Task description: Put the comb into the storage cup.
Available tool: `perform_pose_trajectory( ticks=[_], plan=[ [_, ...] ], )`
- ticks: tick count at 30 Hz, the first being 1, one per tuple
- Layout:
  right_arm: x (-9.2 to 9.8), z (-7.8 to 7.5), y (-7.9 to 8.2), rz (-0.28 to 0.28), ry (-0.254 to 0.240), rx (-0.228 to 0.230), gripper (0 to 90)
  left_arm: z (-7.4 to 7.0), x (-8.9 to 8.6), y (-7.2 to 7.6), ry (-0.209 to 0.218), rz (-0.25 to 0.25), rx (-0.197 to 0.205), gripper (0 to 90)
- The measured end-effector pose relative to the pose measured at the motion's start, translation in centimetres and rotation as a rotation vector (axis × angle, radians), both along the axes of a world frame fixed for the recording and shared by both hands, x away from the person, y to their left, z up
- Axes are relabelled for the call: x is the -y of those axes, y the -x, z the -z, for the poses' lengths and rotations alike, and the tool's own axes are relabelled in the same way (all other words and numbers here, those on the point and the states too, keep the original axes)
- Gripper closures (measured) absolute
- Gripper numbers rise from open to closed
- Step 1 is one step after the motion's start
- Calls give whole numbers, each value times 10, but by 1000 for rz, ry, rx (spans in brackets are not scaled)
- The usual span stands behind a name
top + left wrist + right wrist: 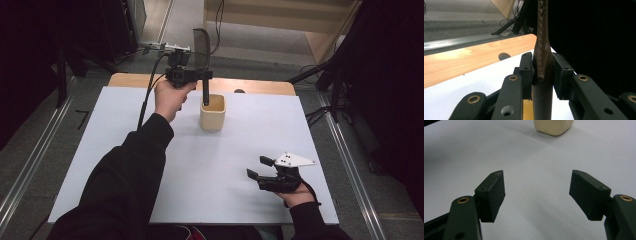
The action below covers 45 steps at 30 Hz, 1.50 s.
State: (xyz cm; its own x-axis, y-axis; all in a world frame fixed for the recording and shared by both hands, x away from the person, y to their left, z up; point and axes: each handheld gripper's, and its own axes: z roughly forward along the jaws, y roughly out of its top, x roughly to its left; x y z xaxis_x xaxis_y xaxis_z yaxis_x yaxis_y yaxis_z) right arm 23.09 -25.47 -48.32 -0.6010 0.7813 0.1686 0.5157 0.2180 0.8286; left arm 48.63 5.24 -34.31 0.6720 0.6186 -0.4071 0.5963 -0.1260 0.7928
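Note:
A dark comb (201, 47) stands upright, its handle pointing down over a cream cup (212, 119) at the middle back of the white sheet. My left gripper (204, 75) is shut on the comb's handle. In the left gripper view the comb (542, 30) is seen edge-on between the two pads of the left gripper (542, 70), and a strip of the cup (527, 110) shows below. Whether the handle's tip is inside the cup I cannot tell. My right gripper (260, 167) rests near the sheet's front right, open and with nothing in it. The right gripper (537, 192) faces the cup (552, 126).
A white sheet (125, 150) covers most of a wooden table (130, 80), which shows as a strip at the far edge with a small dark spot (239, 91). Cables and dark stands lie on the floor to the right (325, 90).

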Motion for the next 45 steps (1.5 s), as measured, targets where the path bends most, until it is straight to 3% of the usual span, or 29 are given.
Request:
perform_pose_trajectory(
  ticks=[11,16,32,45],
  plan=[
    [0,-1,0,-5,-1,3,267,14,7,-8,-34,-5,16,724],
    [0,-1,0,-3,-5,6,267,20,8,-10,-30,-12,17,724],
    [1,-2,-1,-1,-8,11,267,40,18,-8,-61,11,45,723],
    [0,-2,-1,-2,-11,11,267,57,17,-6,-70,19,33,722]
  ],
)
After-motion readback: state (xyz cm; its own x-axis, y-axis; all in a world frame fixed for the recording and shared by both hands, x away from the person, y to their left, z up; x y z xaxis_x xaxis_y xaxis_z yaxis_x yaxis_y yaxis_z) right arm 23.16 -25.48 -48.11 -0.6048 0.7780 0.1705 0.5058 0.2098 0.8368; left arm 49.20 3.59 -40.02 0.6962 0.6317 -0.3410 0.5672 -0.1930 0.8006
